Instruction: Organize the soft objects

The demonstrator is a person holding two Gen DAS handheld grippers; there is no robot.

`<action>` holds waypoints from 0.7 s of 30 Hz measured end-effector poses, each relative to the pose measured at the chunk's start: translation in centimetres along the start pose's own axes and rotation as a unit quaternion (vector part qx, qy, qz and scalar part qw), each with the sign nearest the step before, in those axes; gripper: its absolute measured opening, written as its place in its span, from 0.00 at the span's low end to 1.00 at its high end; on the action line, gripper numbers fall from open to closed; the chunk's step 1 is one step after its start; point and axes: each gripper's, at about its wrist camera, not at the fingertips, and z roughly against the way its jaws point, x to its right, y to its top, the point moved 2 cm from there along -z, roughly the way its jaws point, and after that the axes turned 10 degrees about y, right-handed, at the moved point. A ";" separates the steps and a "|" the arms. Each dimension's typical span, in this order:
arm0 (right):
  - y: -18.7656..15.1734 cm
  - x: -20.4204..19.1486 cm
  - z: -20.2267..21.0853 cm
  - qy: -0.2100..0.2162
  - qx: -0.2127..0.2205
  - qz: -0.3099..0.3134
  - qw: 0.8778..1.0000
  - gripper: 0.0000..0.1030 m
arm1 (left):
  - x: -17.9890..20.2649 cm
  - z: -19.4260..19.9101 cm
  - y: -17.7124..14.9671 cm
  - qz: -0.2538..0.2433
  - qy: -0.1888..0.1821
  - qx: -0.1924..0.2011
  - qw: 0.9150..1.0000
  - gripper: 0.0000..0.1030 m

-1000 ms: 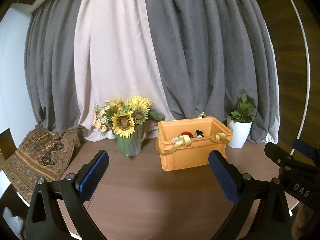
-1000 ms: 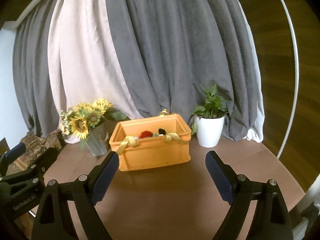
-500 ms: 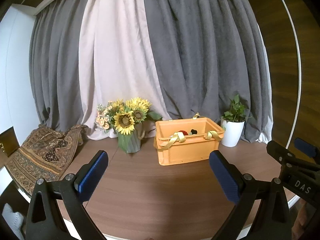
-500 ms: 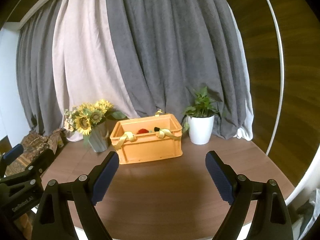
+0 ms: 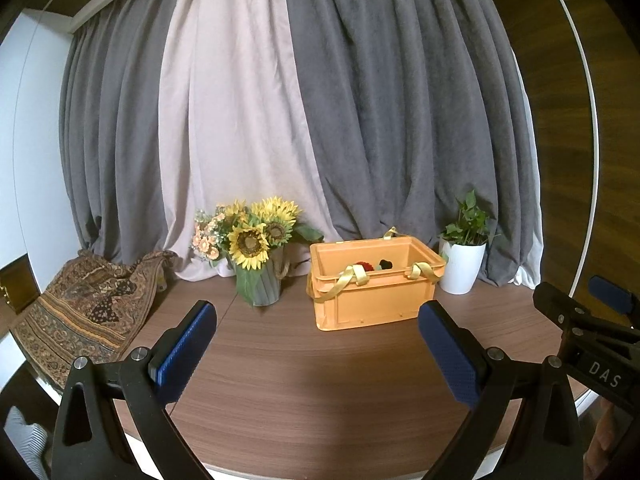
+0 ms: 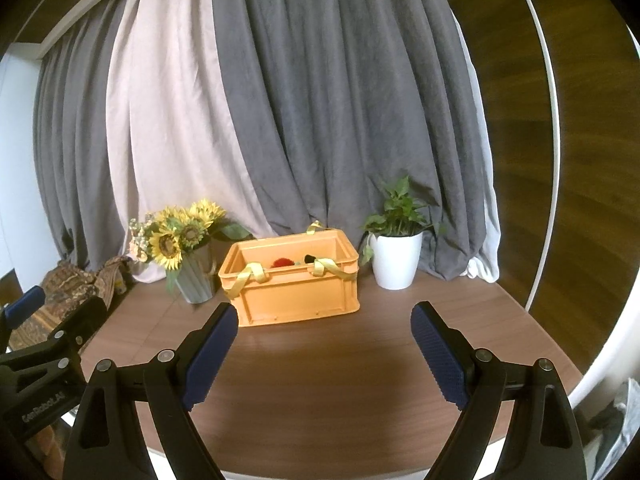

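Left wrist view, orange crate (image 5: 376,300) long side crosswise (soft items inside), left gripper (image 5: 316,344) and right gripper (image 6: 324,354) both wide, empty.

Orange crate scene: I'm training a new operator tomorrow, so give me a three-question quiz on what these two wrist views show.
1. True or false: the left gripper holds a yellow strap.
2. Which stands between the sunflower vase and the white plant pot?
A. a folded towel
B. the orange crate
C. a lamp
3. Fill in: the patterned cloth lies at the table's ______ edge in the left wrist view.

Key
1. False: both it and the right gripper are open, empty and well short of the crate.
2. B
3. left
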 end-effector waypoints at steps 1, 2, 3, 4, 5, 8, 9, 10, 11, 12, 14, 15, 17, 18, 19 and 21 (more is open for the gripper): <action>0.0 0.0 0.1 0.000 -0.001 -0.001 1.000 0.87 | 0.0 0.1 0.0 0.000 0.000 0.001 1.000 1.00; 0.0 0.1 0.3 0.001 0.000 -0.001 1.000 0.87 | 0.0 0.1 0.0 0.000 0.000 0.001 1.000 1.00; 0.0 0.1 0.2 0.000 0.001 0.000 1.000 0.87 | 0.0 0.1 0.0 0.000 0.000 0.001 1.000 1.00; 0.0 0.1 0.2 0.000 0.001 0.001 1.000 0.87 | 0.0 0.1 0.0 0.000 0.000 0.001 1.000 1.00; 0.0 0.1 0.2 0.000 0.001 0.001 1.000 0.87 | 0.0 0.2 0.0 0.000 -0.001 0.001 1.000 1.00; 0.0 0.2 0.7 -0.001 0.003 0.001 1.000 0.87 | 0.1 0.0 0.1 0.000 -0.001 0.001 1.000 1.00; 0.0 0.1 0.5 -0.001 0.003 0.001 1.000 0.87 | 0.1 0.0 0.1 0.000 -0.001 0.001 1.000 1.00; 0.1 0.2 0.7 -0.001 0.003 0.001 1.000 0.87 | 0.1 0.1 0.1 0.000 -0.001 0.001 1.000 1.00; 0.1 0.2 0.7 -0.001 0.003 0.001 1.000 0.87 | 0.1 0.1 0.1 0.000 0.000 0.000 1.000 1.00; 0.1 0.2 0.7 -0.001 0.003 0.000 1.000 0.87 | 0.1 0.1 0.1 0.000 0.000 0.000 1.000 1.00; 0.1 0.3 0.9 -0.001 0.003 0.000 1.000 0.87 | 0.1 0.0 0.1 0.000 -0.001 0.001 1.000 1.00; 0.1 0.4 0.9 -0.001 0.004 0.000 1.000 0.87 | 0.0 0.1 0.1 0.000 -0.001 0.000 1.000 1.00; 0.1 0.4 1.0 -0.001 0.004 0.000 1.000 0.87 | 0.0 0.2 0.1 0.000 -0.001 0.001 1.000 1.00; 0.1 0.3 0.9 -0.002 0.003 0.000 1.000 0.87 | 0.0 0.2 0.1 0.000 0.000 0.002 1.000 1.00; 0.1 0.4 1.0 -0.001 0.003 0.001 1.000 0.87 | 0.0 0.1 0.1 0.000 0.000 0.001 1.000 1.00; 0.1 0.3 0.9 -0.002 0.004 0.000 1.000 0.87 | 0.0 0.1 0.1 0.000 0.000 0.002 1.000 1.00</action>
